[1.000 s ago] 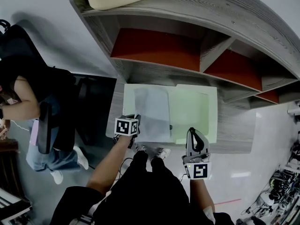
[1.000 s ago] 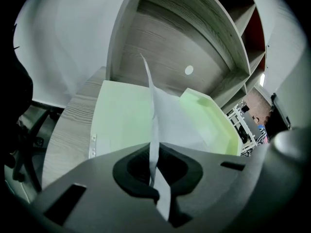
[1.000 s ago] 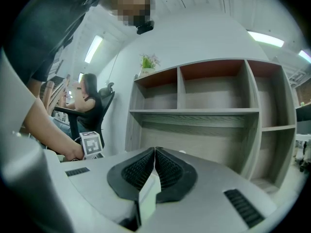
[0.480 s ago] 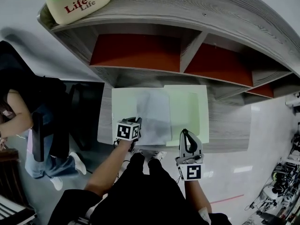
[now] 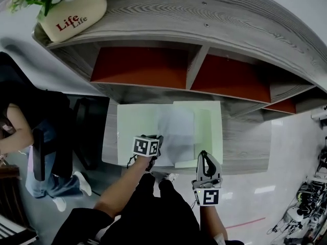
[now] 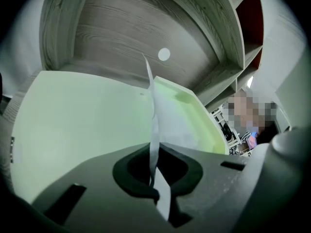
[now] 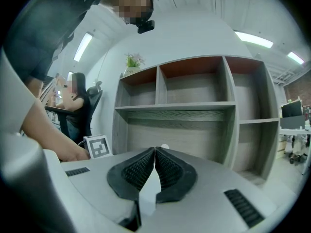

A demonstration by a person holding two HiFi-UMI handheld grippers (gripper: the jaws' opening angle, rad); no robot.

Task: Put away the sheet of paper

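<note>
An open pale-green folder (image 5: 134,125) lies flat on the grey wooden desk (image 5: 248,139) below the shelf. A white sheet of paper (image 5: 178,129) hangs over the folder's middle and right half. My left gripper (image 5: 156,145) is shut on the sheet's near edge. In the left gripper view the sheet (image 6: 151,106) stands edge-on, pinched in my left gripper (image 6: 154,154), with the folder (image 6: 73,120) beneath. My right gripper (image 5: 204,158) is at the desk's front edge, right of the sheet. In its own view the right gripper (image 7: 155,153) is shut, pads touching, nothing held.
A grey shelf unit (image 5: 194,68) with red-backed compartments rises behind the desk; in the right gripper view the same shelf unit (image 7: 194,106) faces me. A cream planter (image 5: 71,15) stands on top. A seated person (image 5: 20,121) and a black chair (image 5: 56,137) are at the left.
My left gripper has carried the sheet rightward, from the folder's left half to its middle and right half. The right gripper has stayed near the desk's front edge. The head view has shifted.
</note>
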